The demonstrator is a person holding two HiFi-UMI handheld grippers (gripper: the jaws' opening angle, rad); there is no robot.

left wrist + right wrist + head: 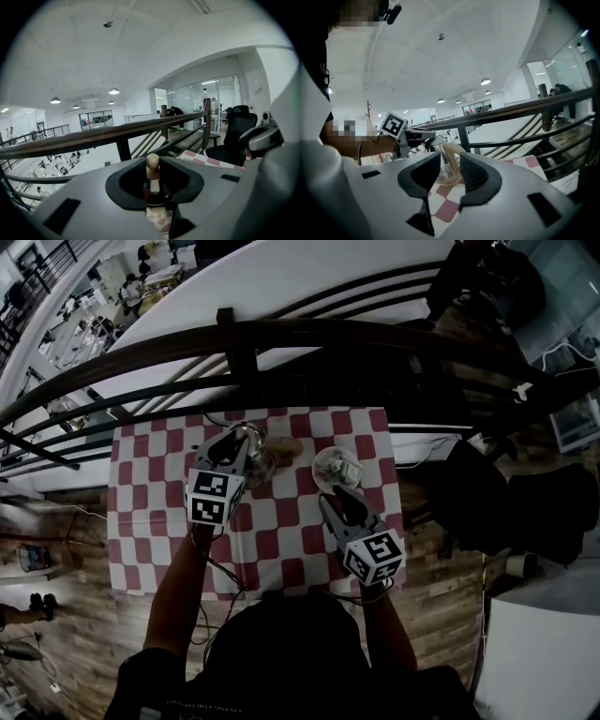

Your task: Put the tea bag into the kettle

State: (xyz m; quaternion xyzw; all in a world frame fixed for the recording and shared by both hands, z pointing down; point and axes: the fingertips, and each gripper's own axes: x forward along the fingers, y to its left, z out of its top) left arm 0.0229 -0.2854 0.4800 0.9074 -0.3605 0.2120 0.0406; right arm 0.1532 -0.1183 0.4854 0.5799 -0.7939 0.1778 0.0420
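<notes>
Markers on left tool, right tool

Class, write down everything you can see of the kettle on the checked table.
The kettle has a clear, glass-looking body and a pale looped handle at its side. It stands upright on the checked table, towards the far edge. Its shiny lid carries a round wooden knob, which the left gripper clasps from above. Whether the lid sits on the rim or is lifted off it cannot be told.
</notes>
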